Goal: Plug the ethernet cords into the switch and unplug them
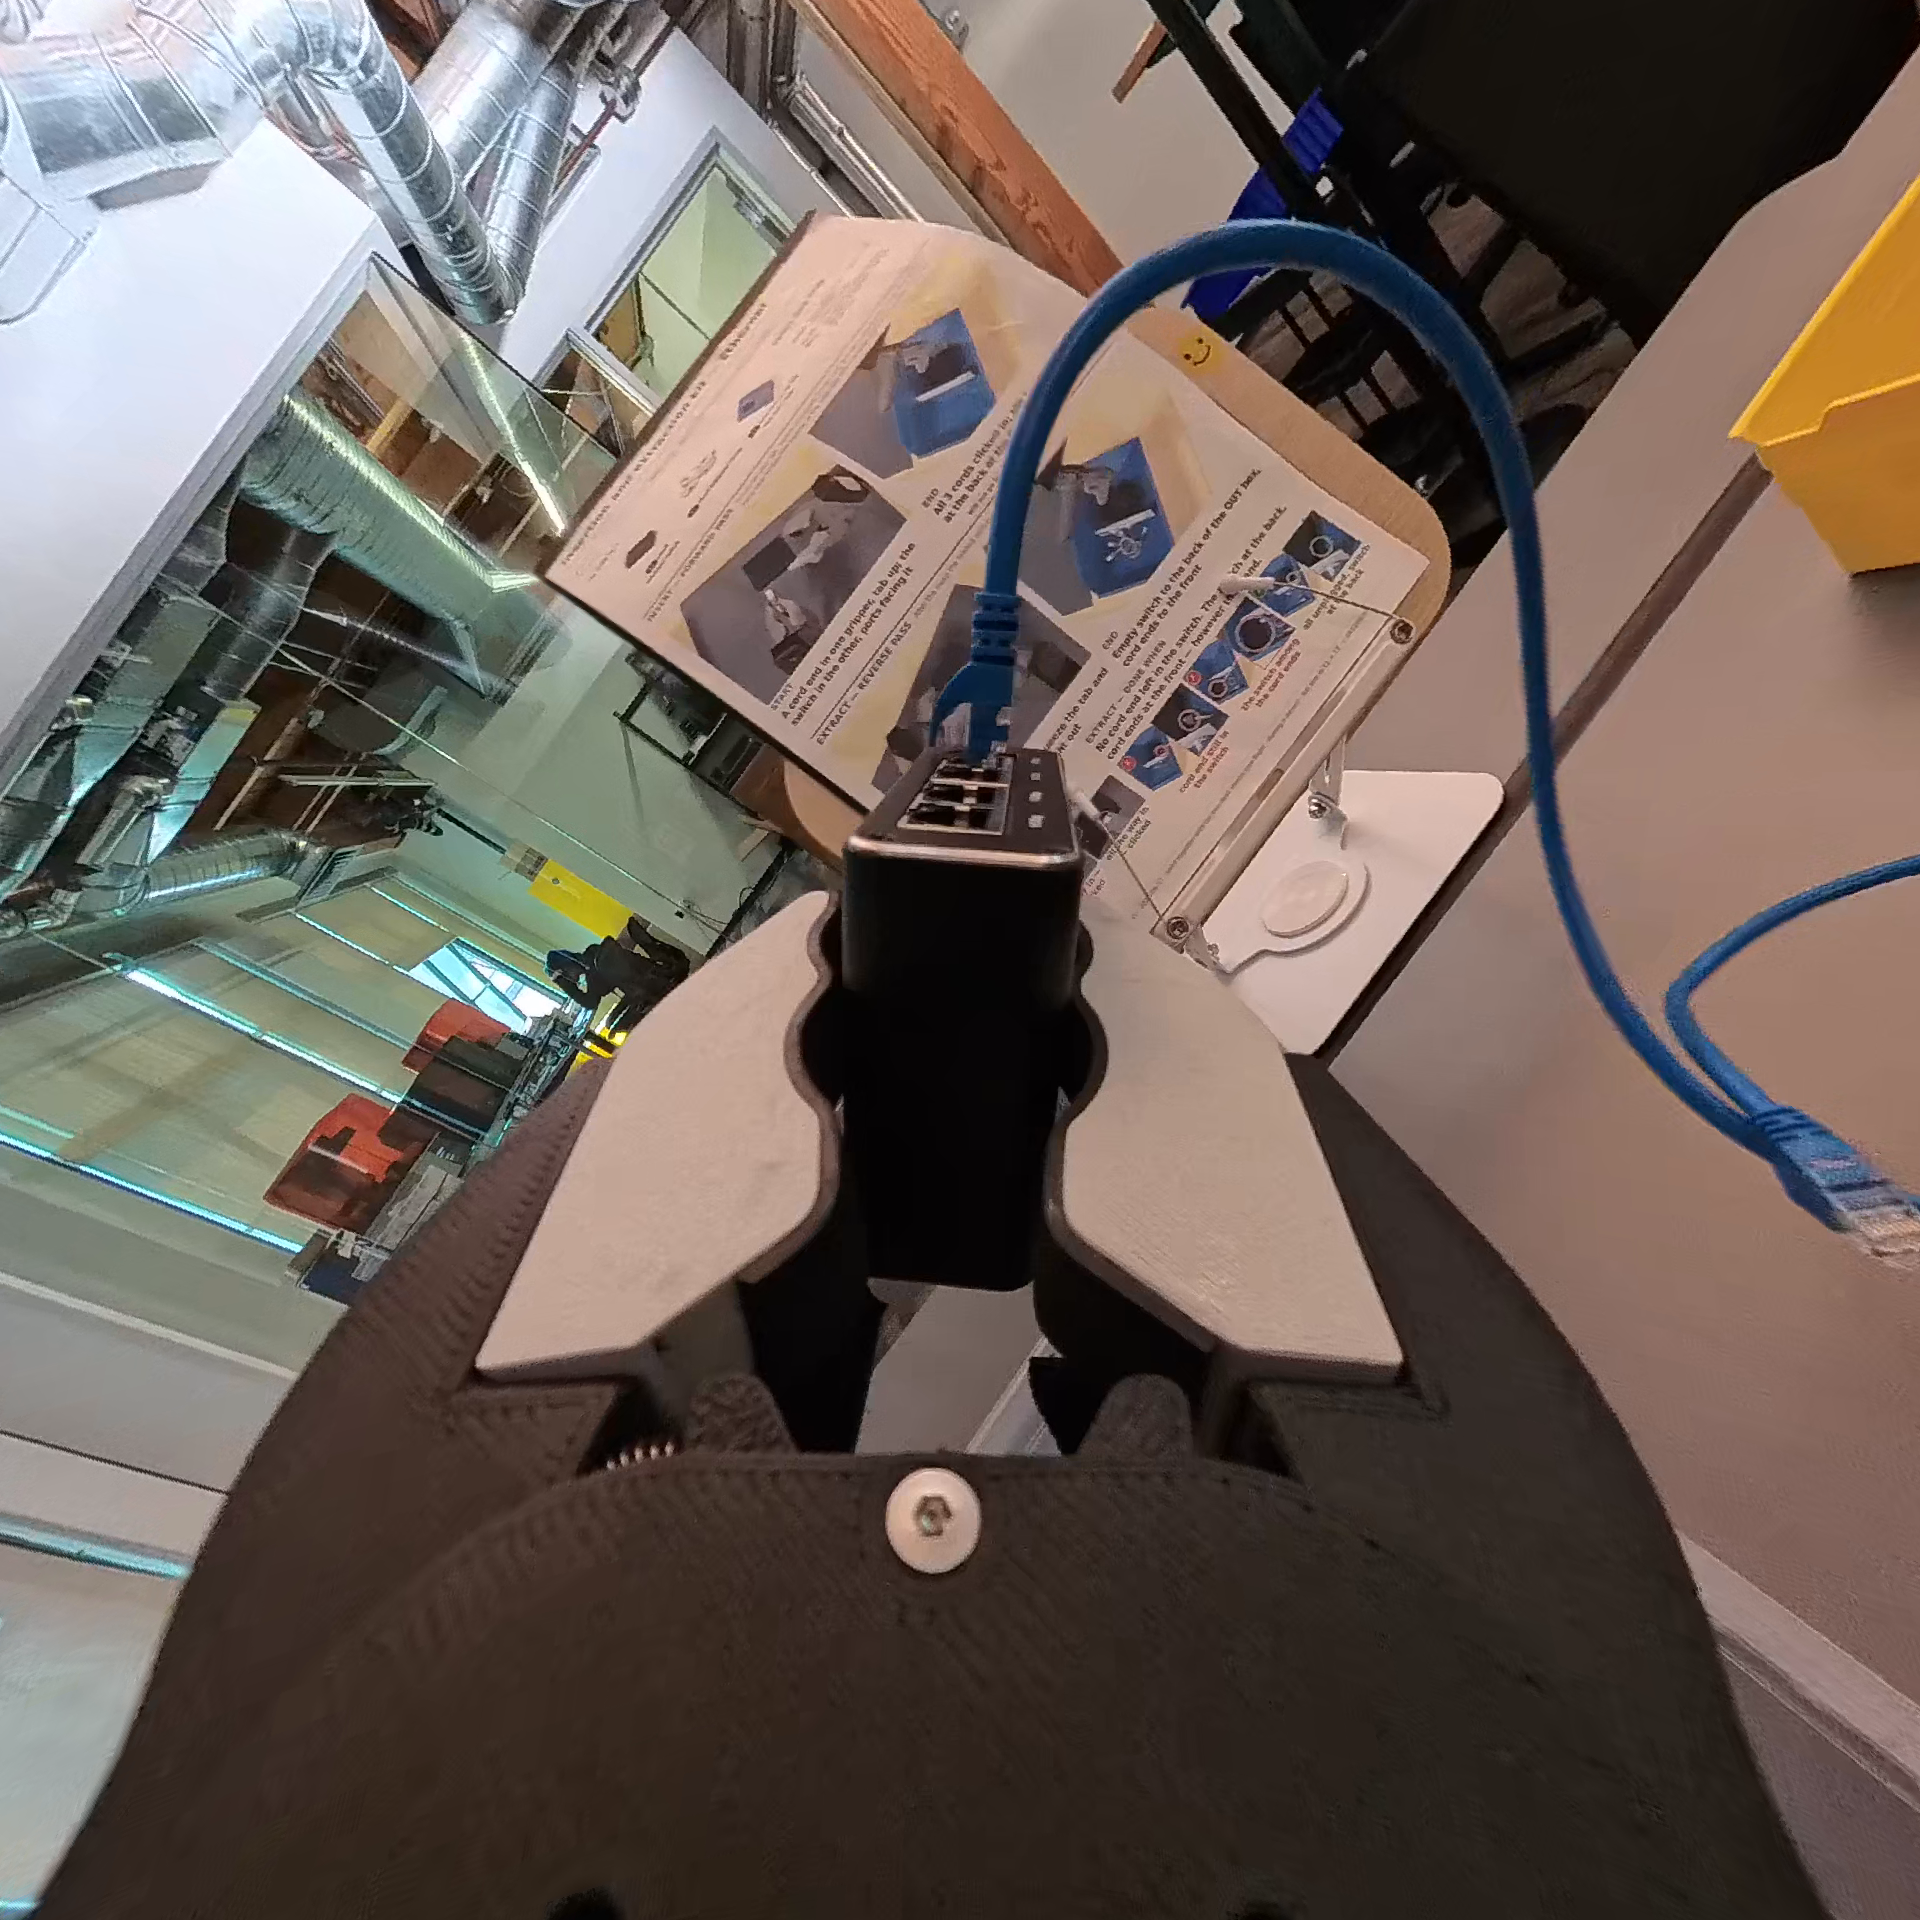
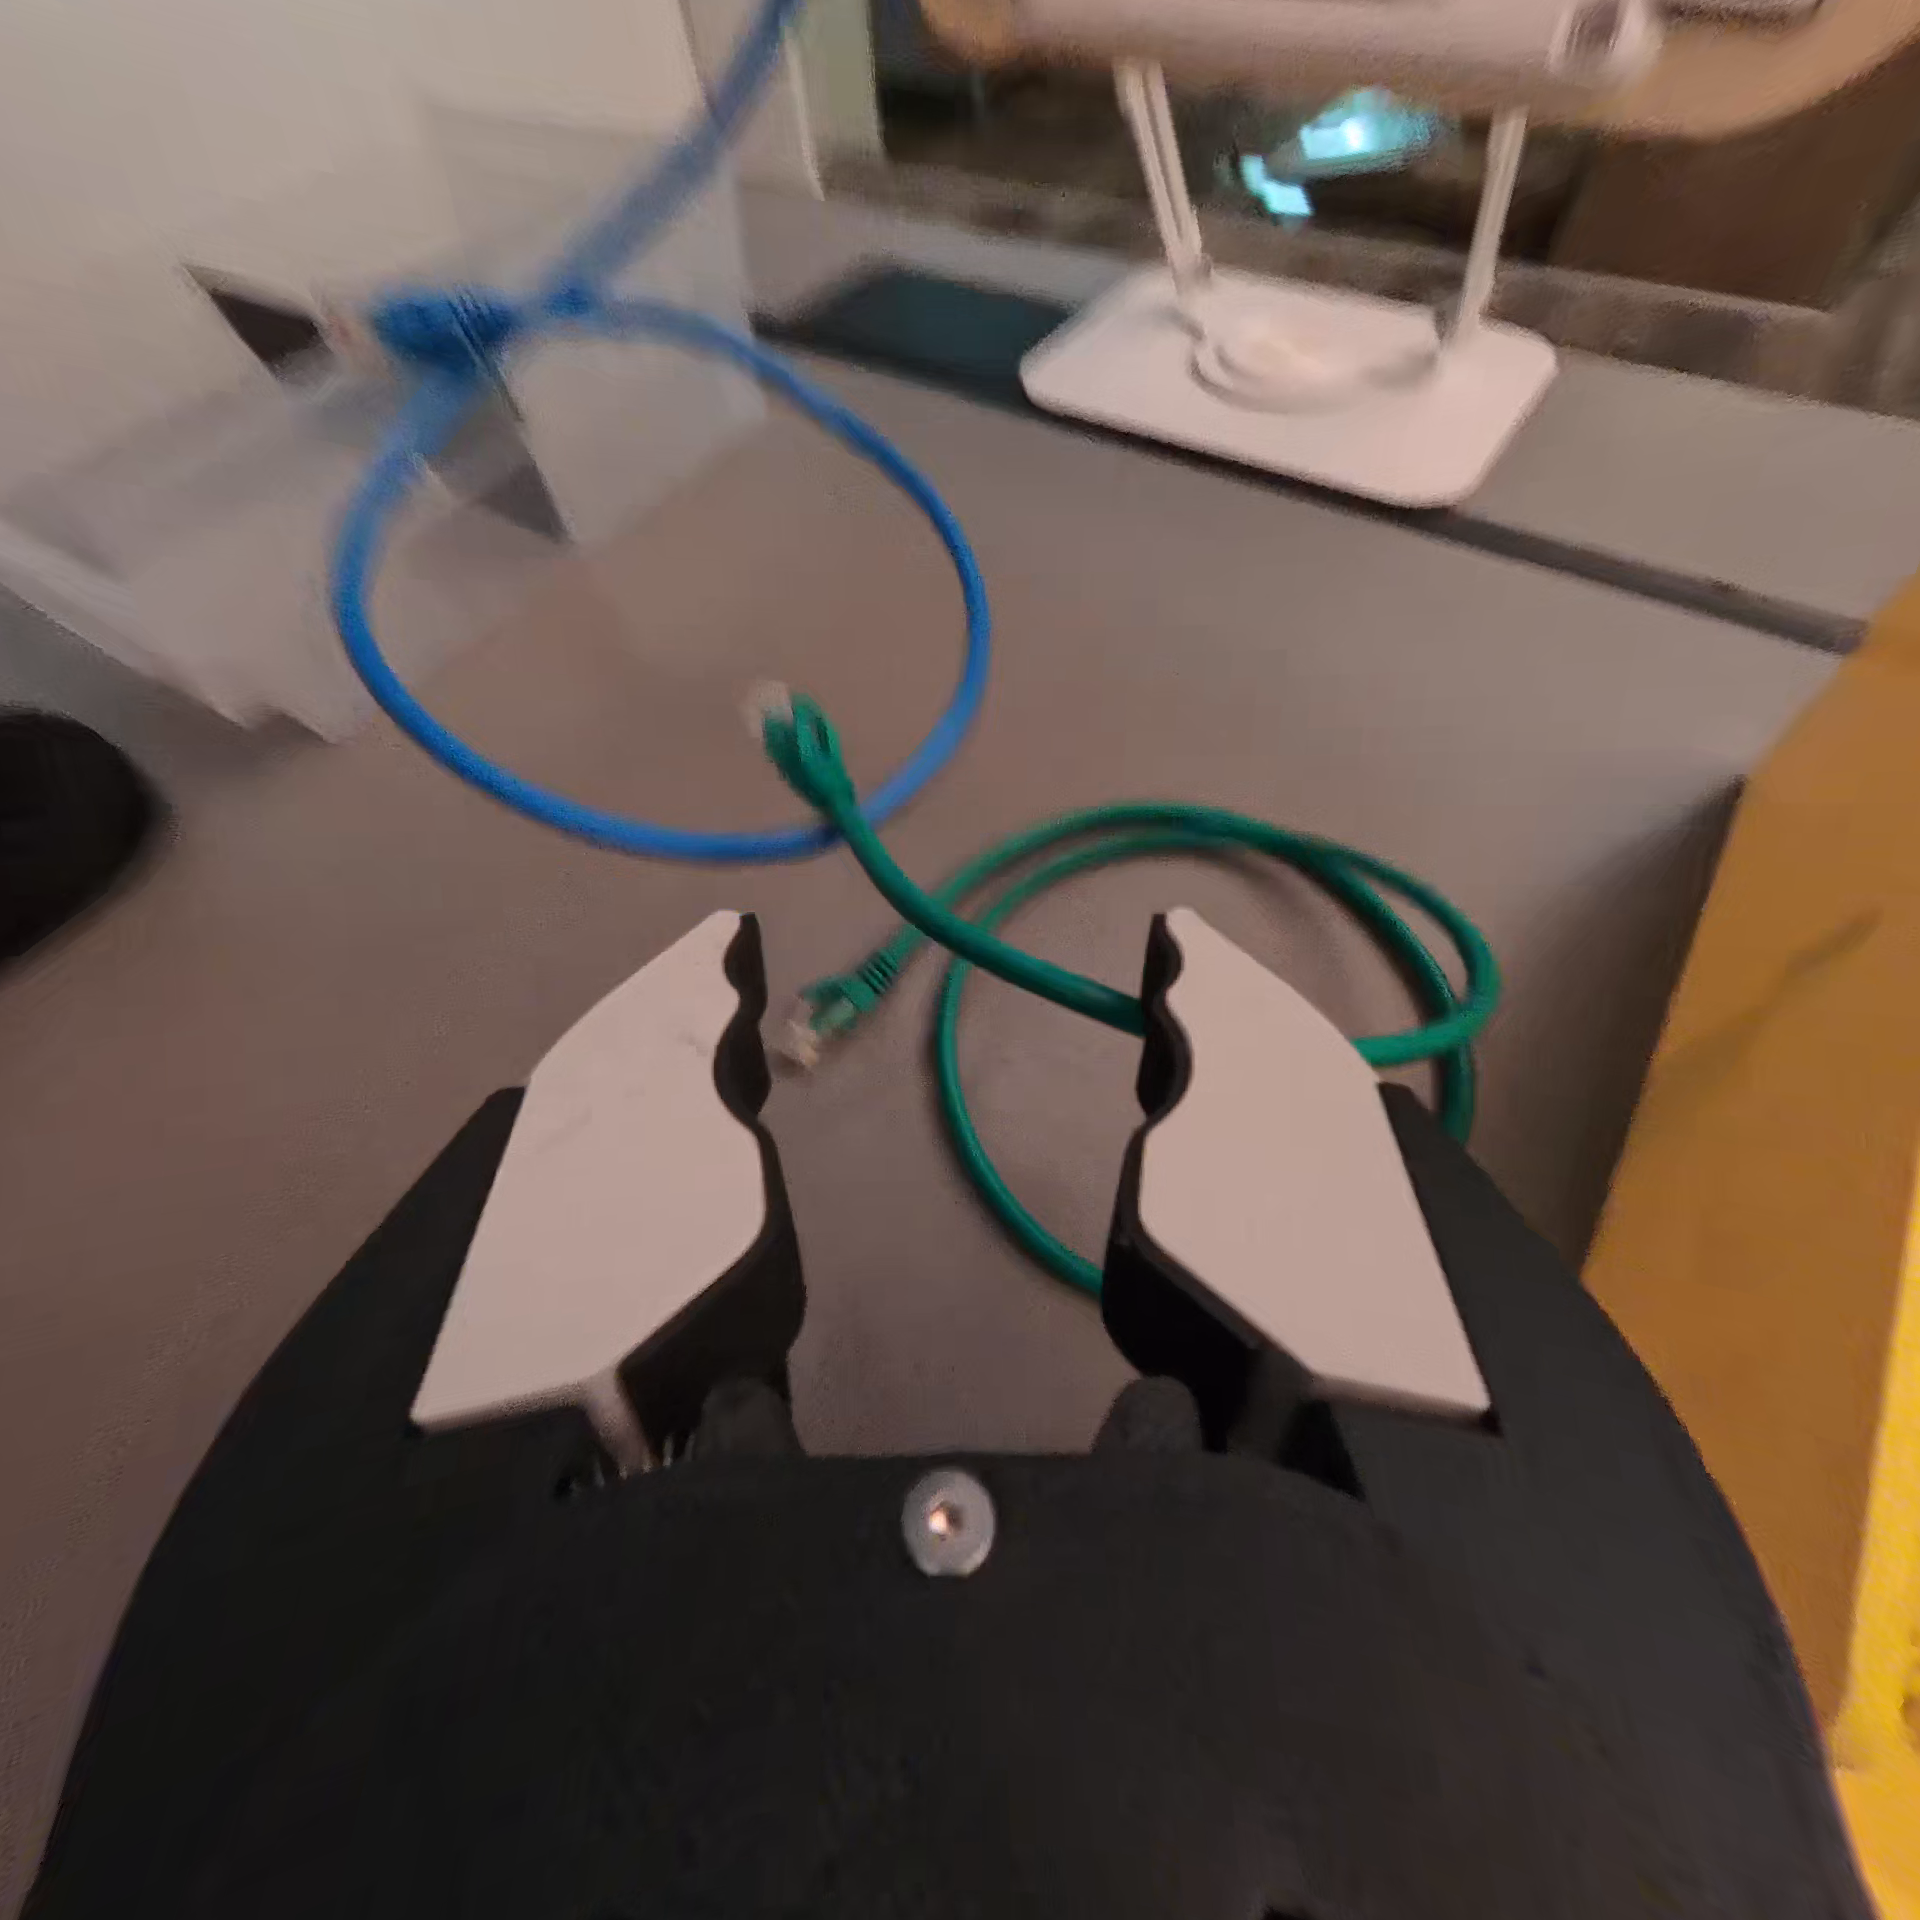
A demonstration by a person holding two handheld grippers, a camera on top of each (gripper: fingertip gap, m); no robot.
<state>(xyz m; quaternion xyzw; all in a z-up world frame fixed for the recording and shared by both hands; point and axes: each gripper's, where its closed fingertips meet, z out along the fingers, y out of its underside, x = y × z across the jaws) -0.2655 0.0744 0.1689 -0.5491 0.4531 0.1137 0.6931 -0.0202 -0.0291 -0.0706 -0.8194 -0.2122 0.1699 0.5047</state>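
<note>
Black and boxy, the small plastic network switch (image 1: 961,1039) stands clamped between the jaws of the left gripper (image 1: 956,956), its long axis running straight out along the fingers and its port face turned away toward twelve o'clock. One blue ethernet cord (image 1: 1226,301) is seated in a far port; it arches up and over toward two o'clock, and its free plug (image 1: 1839,1184) hangs at four o'clock above the grey counter (image 1: 1558,1039).

The right gripper (image 2: 951,940) hovers over that counter with jaws spread and nothing between them. A green ethernet cord (image 2: 1226,831) lies coiled just beyond. Its nearer plug (image 2: 831,1013) sits at about eleven o'clock inside the gap, close to the left fingertip and pointing back toward the gripper; its other plug (image 2: 795,732) lies farther off at twelve o'clock, across the blue loop. I judge the near plug to be the next pick, and the right gripper is the nearer one.

A yellow plastic bin (image 1: 1849,416) stands at the counter's right edge; its contents are not visible. Behind stands a laminated instruction sheet on a white stand (image 1: 1340,883).
</note>
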